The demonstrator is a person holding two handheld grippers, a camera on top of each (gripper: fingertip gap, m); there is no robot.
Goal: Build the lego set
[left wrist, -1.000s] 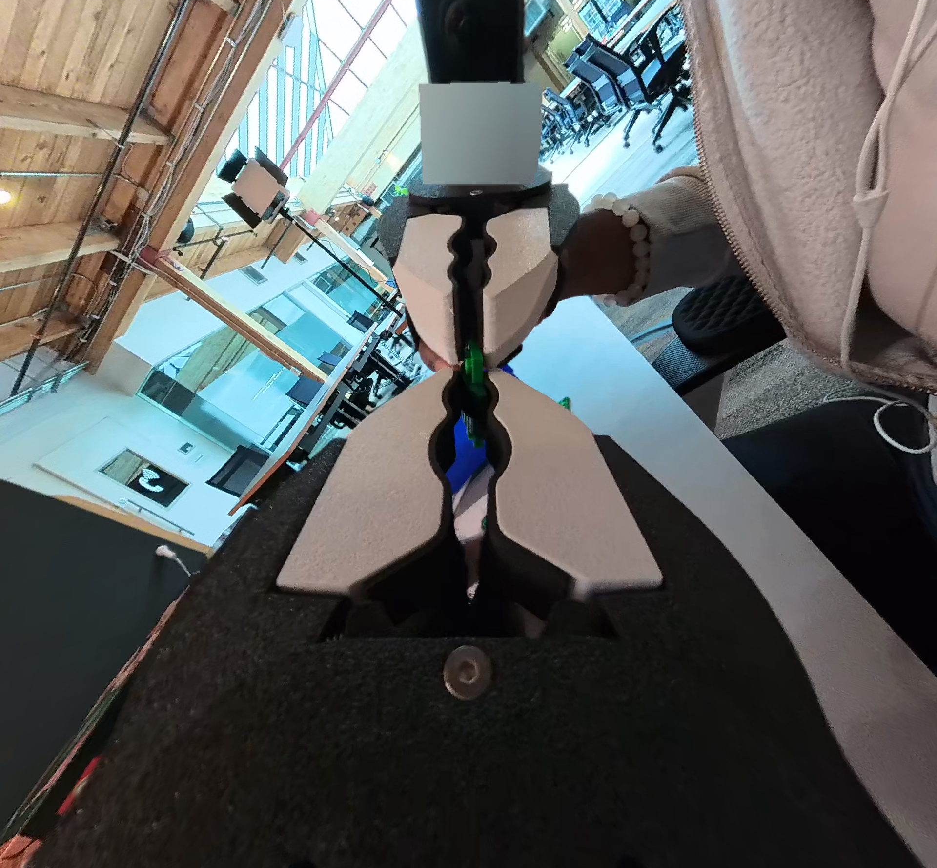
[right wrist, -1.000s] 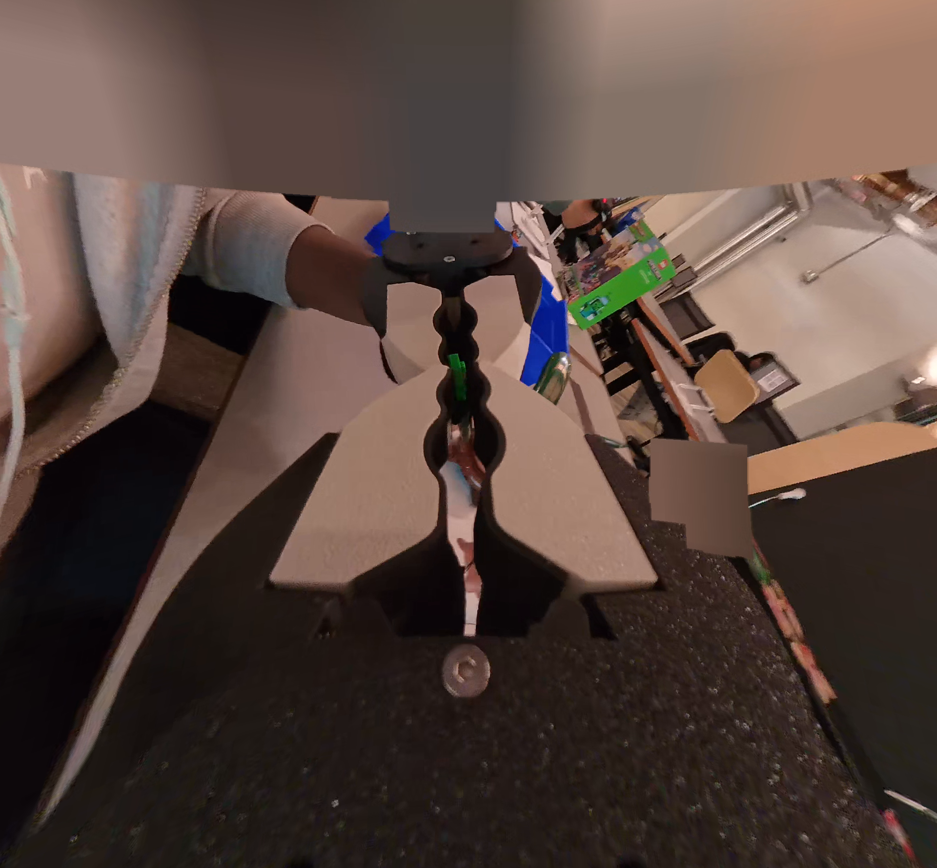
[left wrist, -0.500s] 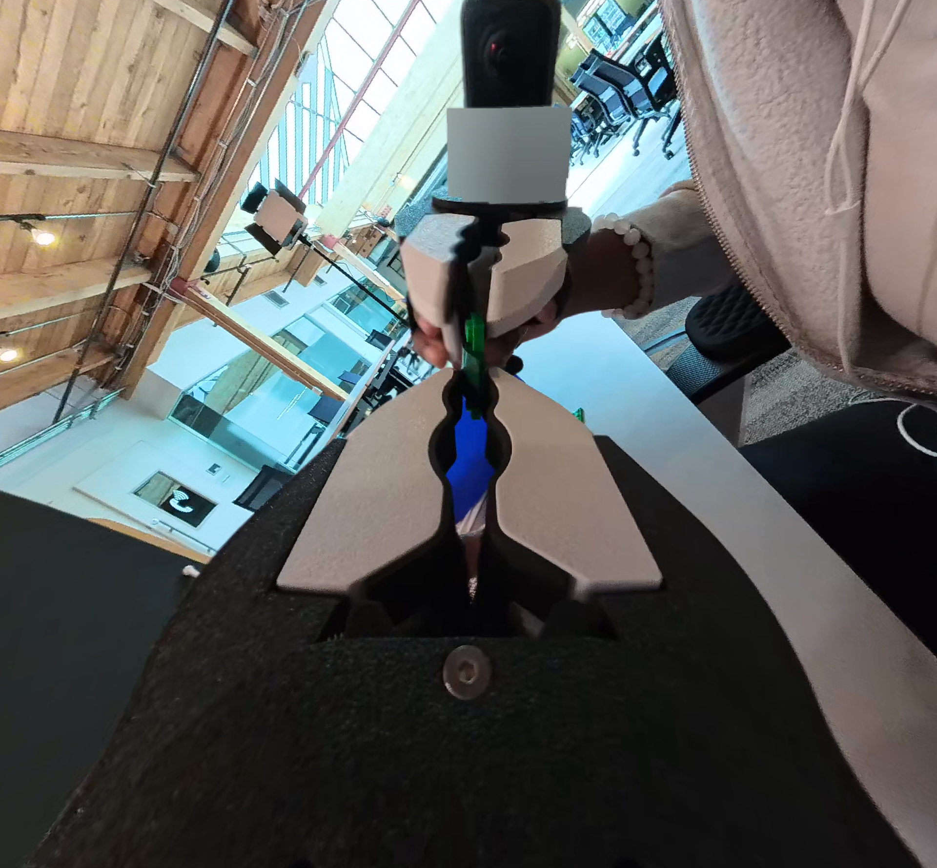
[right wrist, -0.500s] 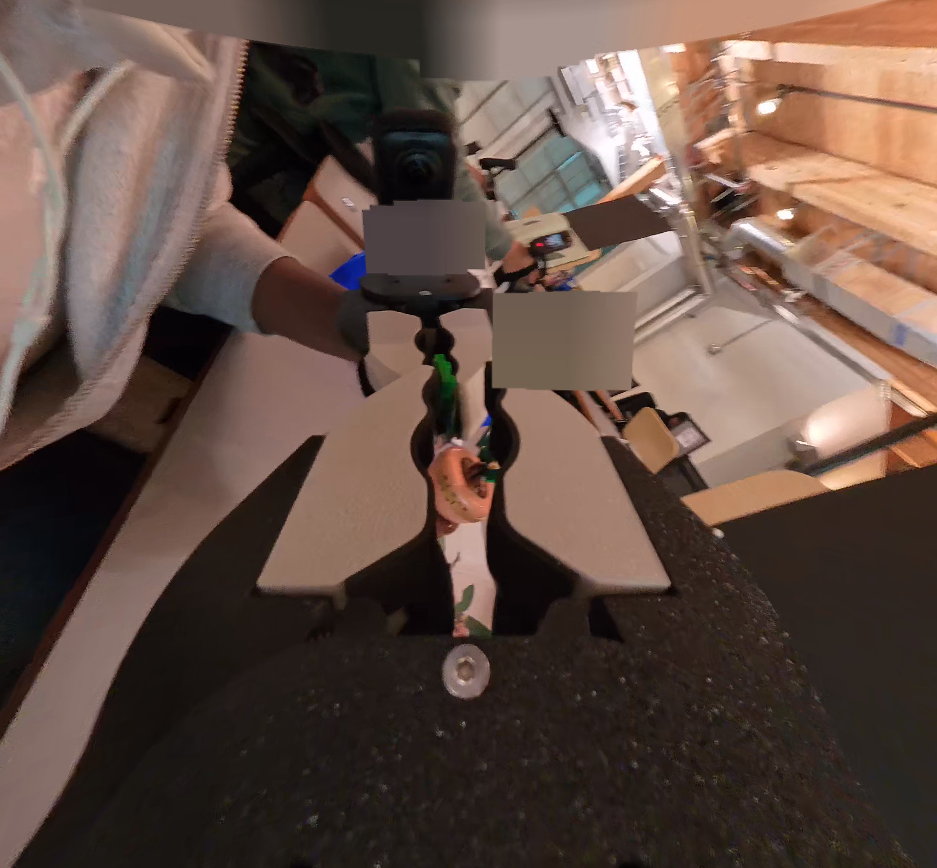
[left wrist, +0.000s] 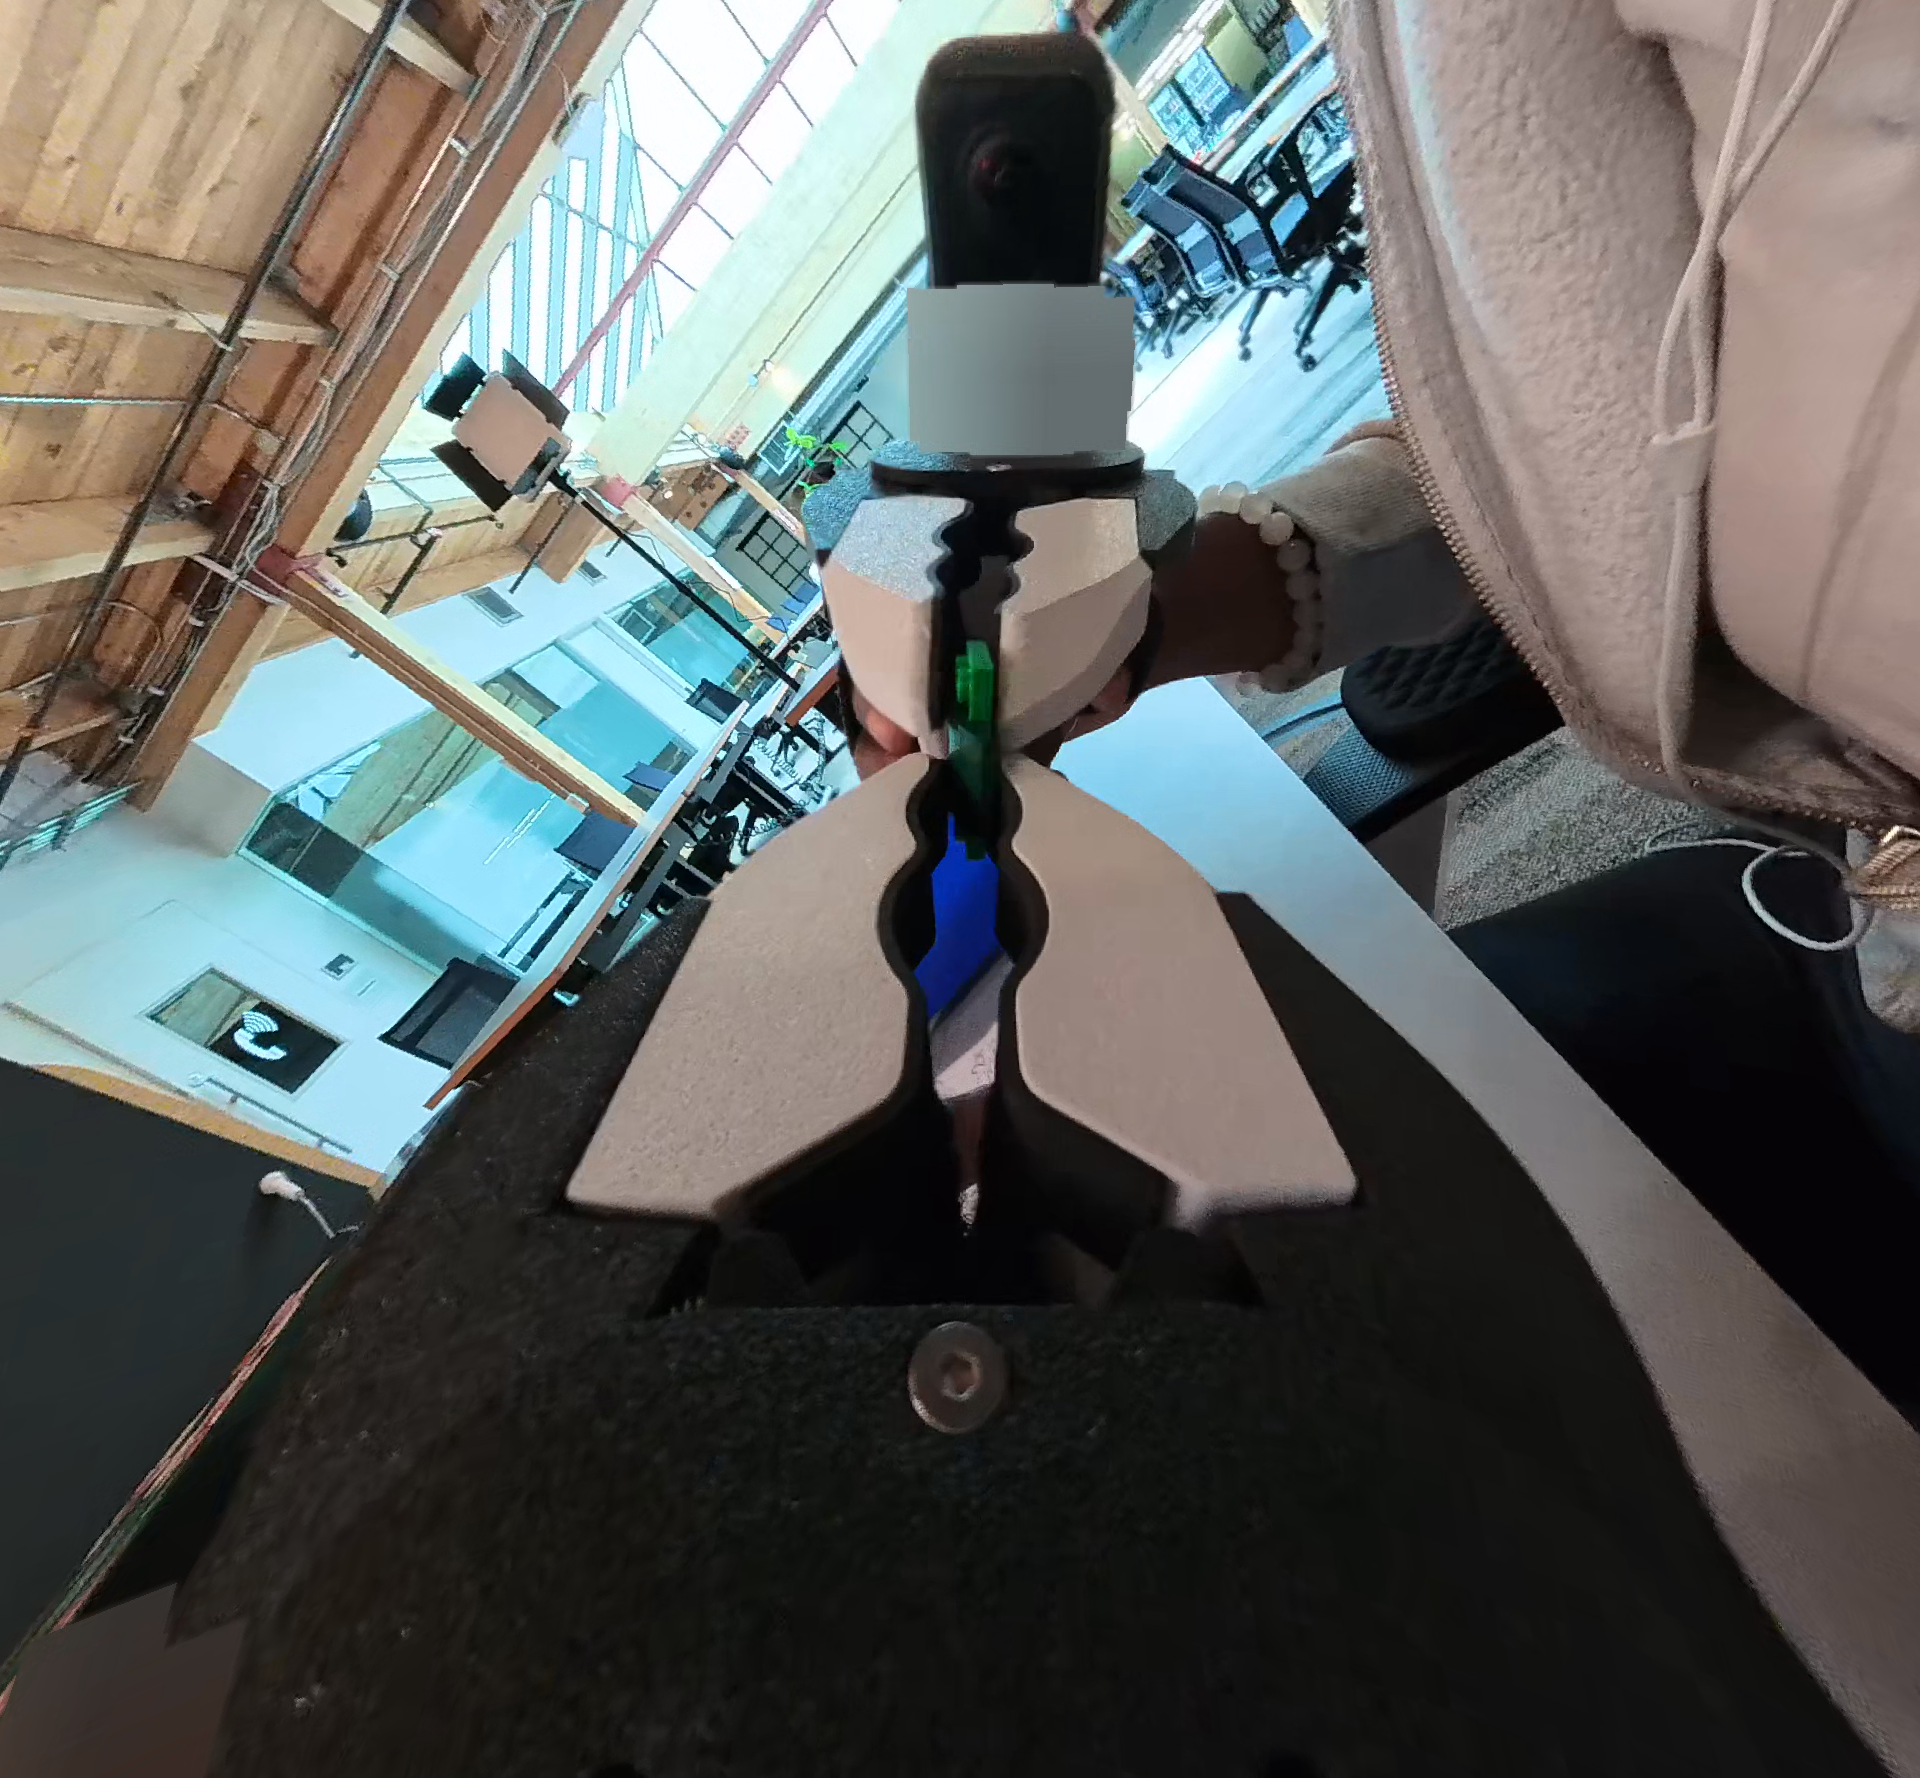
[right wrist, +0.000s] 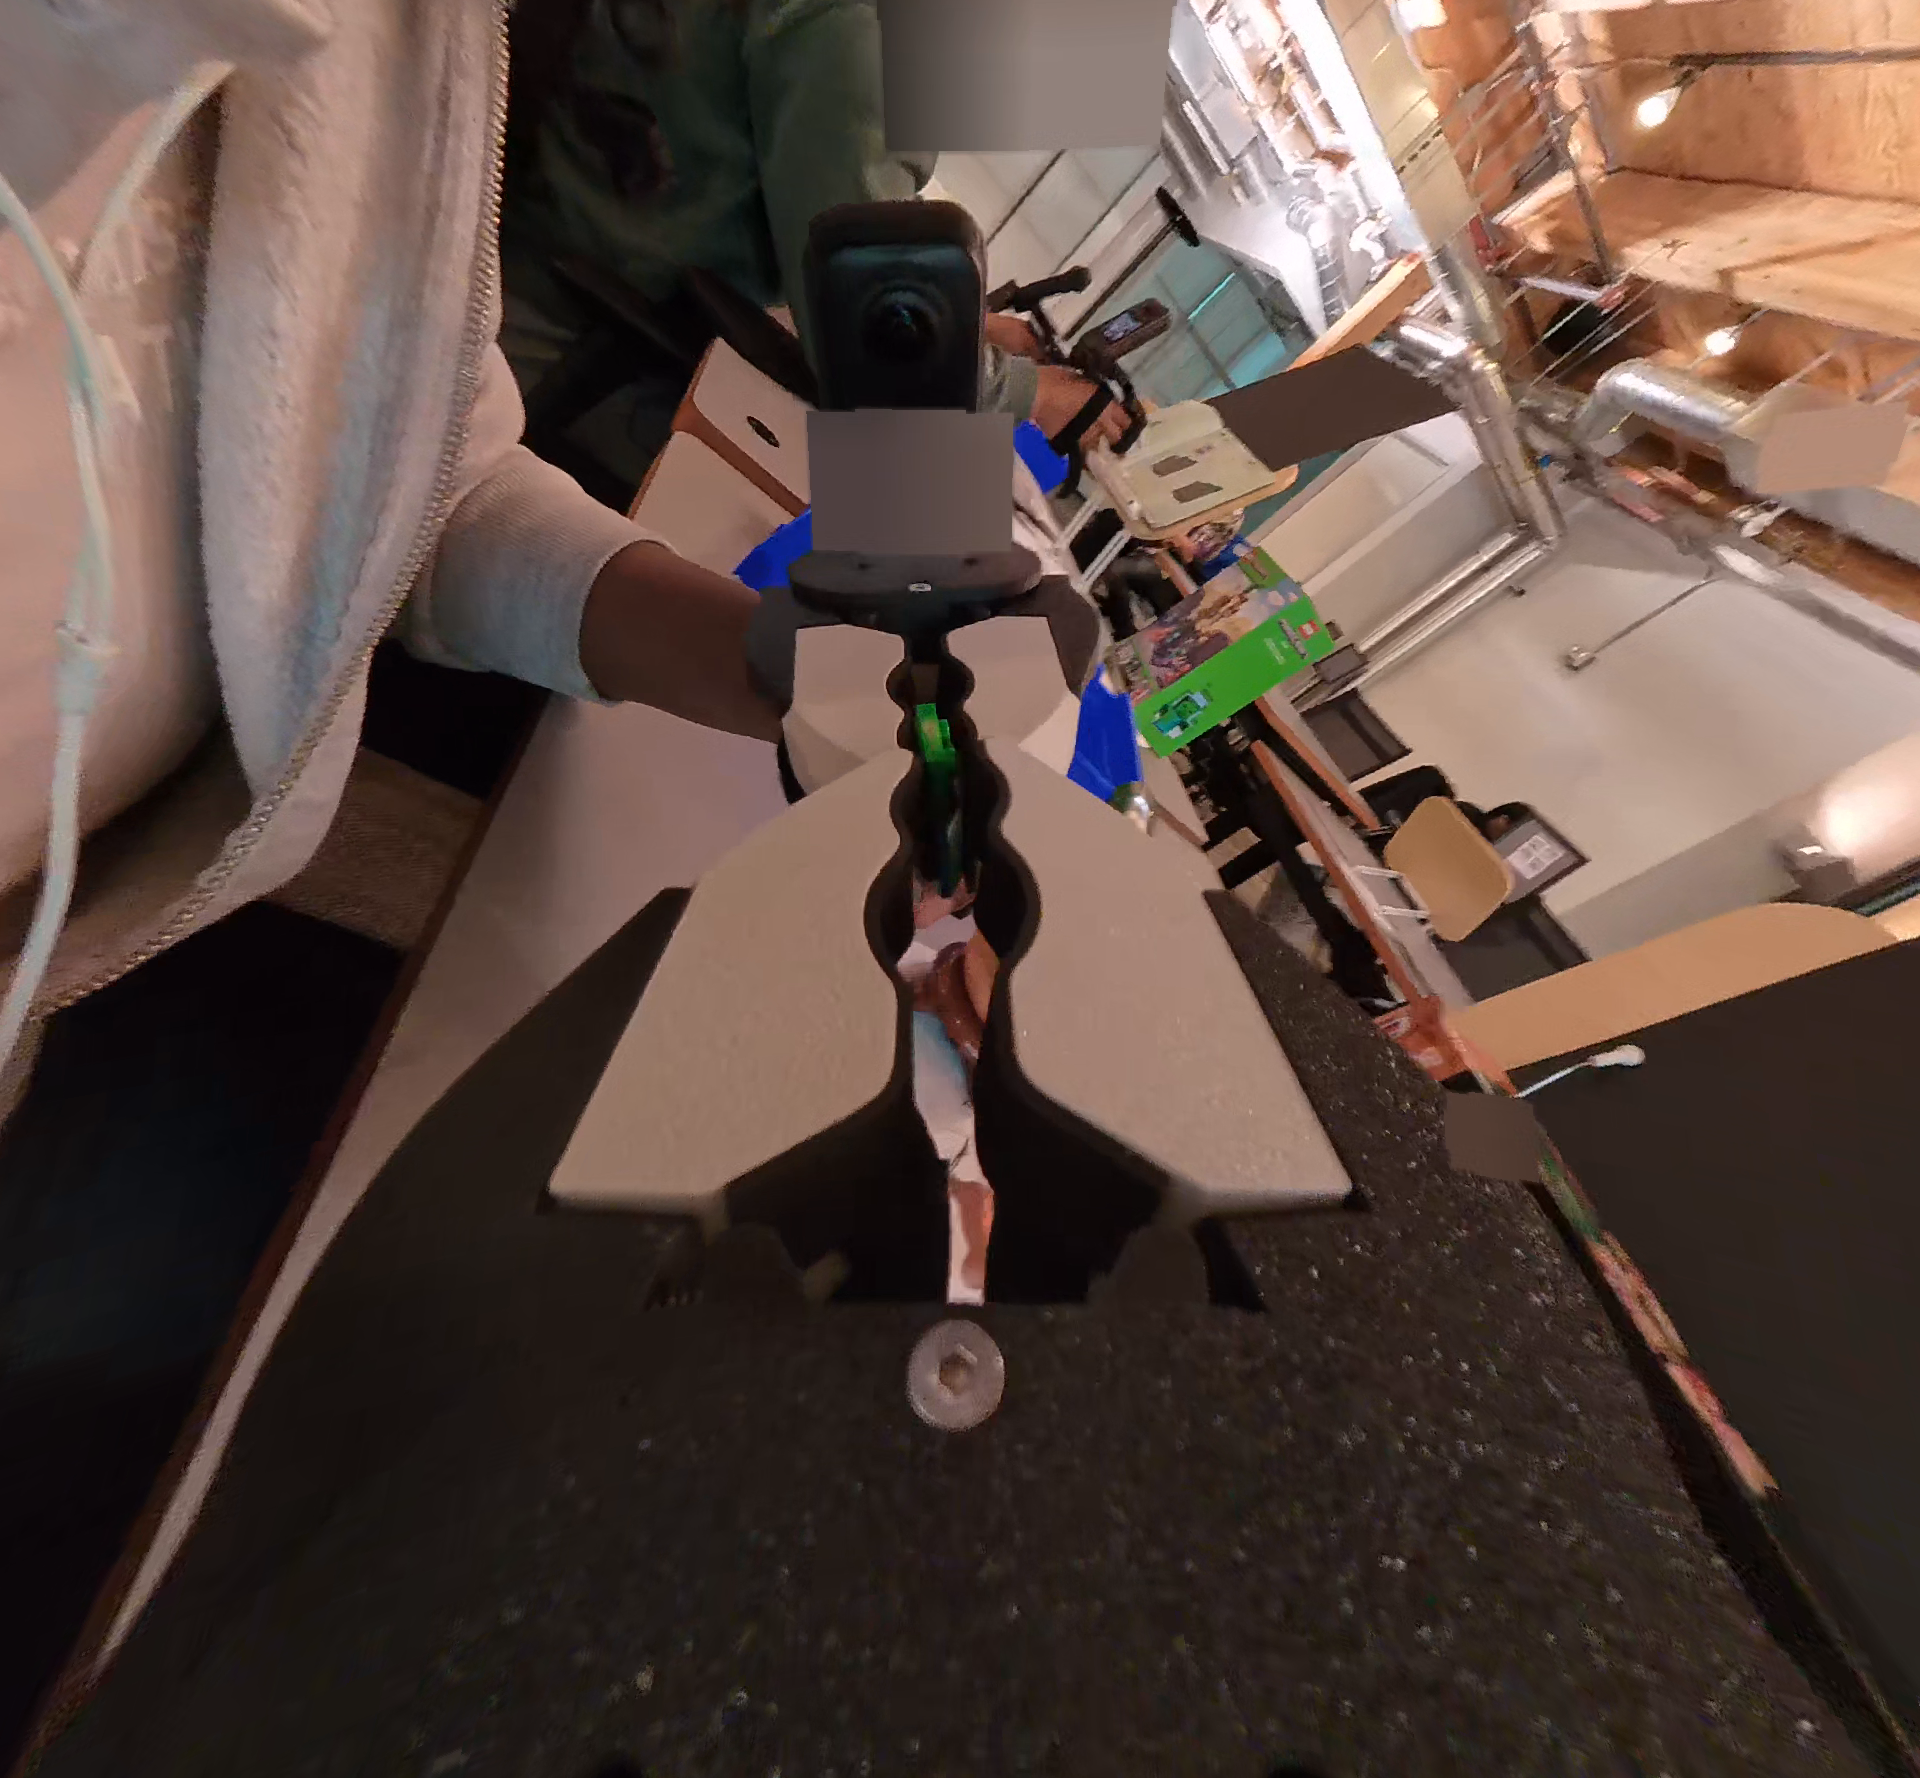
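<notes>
My two grippers meet tip to tip above the white table's edge (left wrist: 1299, 855), with a small green lego piece between them. In the left wrist view my left gripper (left wrist: 971, 778) is shut on the lower, dark green end of the piece (left wrist: 971, 741). The right gripper (left wrist: 977, 679) faces it and is shut on the bright green upper end. In the right wrist view my right gripper (right wrist: 940, 767) is shut on the green piece (right wrist: 940, 793), and the left gripper (right wrist: 935, 679) grips its far end. How the piece's parts join is hidden by the fingers.
A person in a cream fleece jacket (left wrist: 1662, 274) holds both grippers close to the body. A blue bin (right wrist: 1107, 741) and a green lego box (right wrist: 1226, 658) stand farther along the table. Another person in green (right wrist: 675, 118) works at a further table. My two grippers' fingertips are within a few centimetres of each other.
Both grippers stay shut on the green piece. The pair has tilted and shifted in the air, so the backgrounds have swung. The right gripper looks slightly closer than half a second ago.
</notes>
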